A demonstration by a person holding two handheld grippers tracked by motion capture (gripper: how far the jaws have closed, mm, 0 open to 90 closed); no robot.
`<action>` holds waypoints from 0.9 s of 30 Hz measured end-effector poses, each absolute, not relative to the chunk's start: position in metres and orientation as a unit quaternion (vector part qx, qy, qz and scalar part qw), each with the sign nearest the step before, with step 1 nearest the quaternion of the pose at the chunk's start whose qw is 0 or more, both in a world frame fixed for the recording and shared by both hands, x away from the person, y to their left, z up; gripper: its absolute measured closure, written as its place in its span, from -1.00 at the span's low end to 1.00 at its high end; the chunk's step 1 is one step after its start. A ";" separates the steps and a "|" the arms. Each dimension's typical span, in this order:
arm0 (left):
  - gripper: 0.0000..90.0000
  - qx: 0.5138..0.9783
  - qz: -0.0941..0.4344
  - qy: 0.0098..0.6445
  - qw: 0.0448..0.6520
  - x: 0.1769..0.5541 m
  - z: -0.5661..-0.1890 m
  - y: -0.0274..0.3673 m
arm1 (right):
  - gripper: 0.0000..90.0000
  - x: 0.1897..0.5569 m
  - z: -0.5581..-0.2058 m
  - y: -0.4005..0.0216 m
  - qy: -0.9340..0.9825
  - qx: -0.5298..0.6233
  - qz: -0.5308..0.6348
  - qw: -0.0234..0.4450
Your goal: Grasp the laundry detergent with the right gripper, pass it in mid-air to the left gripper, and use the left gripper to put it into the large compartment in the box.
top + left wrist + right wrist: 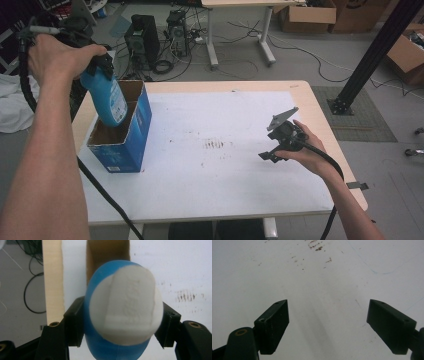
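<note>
The step in hand looks like lowering the blue bottle [107,97] into the open blue box [122,131] at the left of the table [300,92]. The left gripper [102,62] has its jaws closed on the bottle's upper end, and the bottle hangs tilted, its lower end already inside the box mouth near the box's left wall. In the left gripper view the bottle [122,312], with its white label facing the camera, sits squeezed between the two black jaws, with the brown inside of the box [107,255] just beyond it.

To do this well, I would bring the bottle nearer upright before it goes deeper, so its lower end does not catch on the cardboard wall or the flaps. Keep it centred over the opening and lower slowly. Let go only once it rests on the bottom or leans firmly against a wall. The box is light and unheld, so a sideways push could slide or tip it. The right gripper [272,150] rests near the table's right side, well apart from the box. In the right gripper view its jaws stand wide open over the white sheet with nothing between them. It could steady the box if it shifts.

Count: one bottle, one box, two grippers, one table with a white sheet [225,170] bearing a few brown smudges [215,144]
</note>
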State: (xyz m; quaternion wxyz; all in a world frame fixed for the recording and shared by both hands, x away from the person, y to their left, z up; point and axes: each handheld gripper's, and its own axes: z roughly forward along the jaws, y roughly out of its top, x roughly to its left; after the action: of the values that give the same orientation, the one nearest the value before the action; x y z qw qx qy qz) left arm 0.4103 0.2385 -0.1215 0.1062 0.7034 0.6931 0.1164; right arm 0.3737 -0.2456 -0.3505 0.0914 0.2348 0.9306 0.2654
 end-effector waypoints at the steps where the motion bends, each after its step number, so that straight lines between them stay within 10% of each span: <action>1: -0.16 0.703 0.116 0.693 0.106 0.410 -0.121 0.238 | -0.60 0.374 -0.350 -0.246 0.931 0.235 0.265 0.091; 27: -0.16 0.688 0.091 0.715 0.087 0.417 -0.256 0.250 | -0.59 0.368 -0.363 -0.246 0.933 0.238 0.255 0.090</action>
State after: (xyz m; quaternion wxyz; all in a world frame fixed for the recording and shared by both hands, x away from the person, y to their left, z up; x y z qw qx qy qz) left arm 0.4175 0.2499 -0.2558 0.0874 0.6881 0.7145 0.0911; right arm 0.3683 -0.2462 -0.3626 0.0901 0.2375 0.9331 0.2547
